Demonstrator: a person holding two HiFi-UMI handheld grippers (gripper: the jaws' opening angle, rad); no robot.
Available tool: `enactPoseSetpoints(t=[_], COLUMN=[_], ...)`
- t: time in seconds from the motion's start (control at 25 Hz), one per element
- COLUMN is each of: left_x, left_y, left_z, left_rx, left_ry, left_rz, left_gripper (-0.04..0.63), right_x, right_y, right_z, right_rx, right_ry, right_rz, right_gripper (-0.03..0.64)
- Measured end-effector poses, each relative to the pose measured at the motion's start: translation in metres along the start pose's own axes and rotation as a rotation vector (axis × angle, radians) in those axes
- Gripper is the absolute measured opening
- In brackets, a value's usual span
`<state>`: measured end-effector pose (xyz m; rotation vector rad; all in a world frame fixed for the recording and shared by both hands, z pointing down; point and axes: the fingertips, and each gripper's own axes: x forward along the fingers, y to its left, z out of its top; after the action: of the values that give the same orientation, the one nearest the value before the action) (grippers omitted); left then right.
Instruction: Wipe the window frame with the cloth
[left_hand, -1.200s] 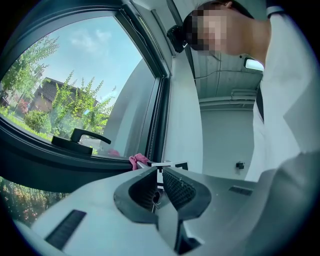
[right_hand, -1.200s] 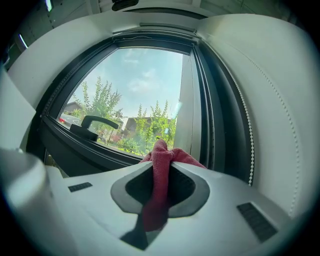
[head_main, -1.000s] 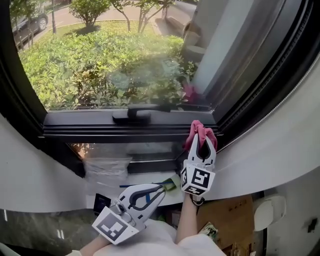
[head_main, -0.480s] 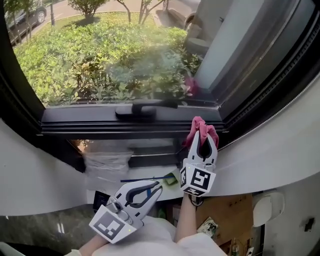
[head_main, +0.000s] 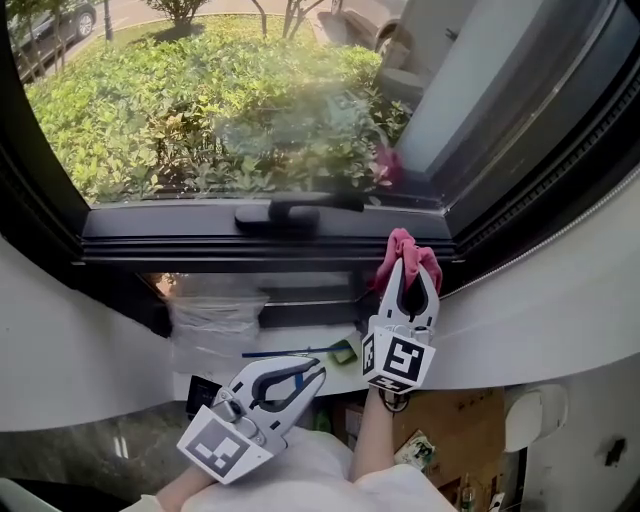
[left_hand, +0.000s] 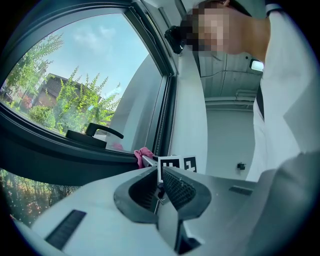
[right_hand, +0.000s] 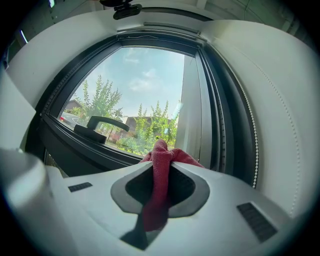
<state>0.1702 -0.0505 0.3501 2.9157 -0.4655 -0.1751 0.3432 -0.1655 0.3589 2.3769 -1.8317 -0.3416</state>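
A pink cloth (head_main: 407, 251) is bunched between the jaws of my right gripper (head_main: 407, 268), which is shut on it. The cloth rests against the dark window frame (head_main: 190, 246) at its lower right corner, right of the black handle (head_main: 294, 212). In the right gripper view the cloth (right_hand: 161, 167) hangs down between the jaws, with the frame (right_hand: 75, 145) and handle (right_hand: 102, 125) beyond. My left gripper (head_main: 312, 373) hovers low, well below the frame, shut with nothing in it. From the left gripper view the cloth (left_hand: 144, 154) shows past its tips (left_hand: 159, 174).
A clear plastic bag (head_main: 215, 320) and a blue-handled tool (head_main: 300, 352) lie on the ledge under the window. A cardboard box (head_main: 462, 440) stands below at the right. The white curved wall (head_main: 560, 300) and a bead cord (right_hand: 260, 120) flank the frame's right side.
The head view has shifted slightly. My right gripper still holds the cloth at the frame's lower right corner; the left gripper has sunk a little lower.
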Motion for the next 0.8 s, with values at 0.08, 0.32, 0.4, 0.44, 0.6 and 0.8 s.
enactPoseSetpoints(t=[0.08, 0.32, 0.4, 0.44, 0.6, 0.8], left_x=[0.001, 0.004, 0.004, 0.004, 0.006, 0.007], left_y=[0.000, -0.001, 0.000, 0.000, 0.000, -0.001], left_z=[-0.001, -0.002, -0.002, -0.002, -0.002, 0.000], left_rx=[0.000, -0.002, -0.006, -0.007, -0.005, -0.004], left_ry=[0.006, 0.004, 0.005, 0.007, 0.003, -0.005], left_rz=[-0.003, -0.010, -0.005, -0.004, -0.002, 0.005], left_gripper=[0.041, 0.041, 0.041, 0.041, 0.041, 0.041], right_x=[0.001, -0.001, -0.002, -0.002, -0.002, -0.003], right_y=[0.001, 0.016, 0.021, 0.024, 0.037, 0.050], right_z=[0.000, 0.005, 0.007, 0.007, 0.011, 0.015], right_rx=[-0.003, -0.021, -0.026, -0.029, -0.042, -0.051], right_ry=[0.009, 0.005, 0.005, 0.005, 0.001, -0.010], right_rz=[0.001, 0.031, 0.042, 0.047, 0.077, 0.114], right_gripper=[0.054, 0.054, 0.054, 0.054, 0.054, 0.054])
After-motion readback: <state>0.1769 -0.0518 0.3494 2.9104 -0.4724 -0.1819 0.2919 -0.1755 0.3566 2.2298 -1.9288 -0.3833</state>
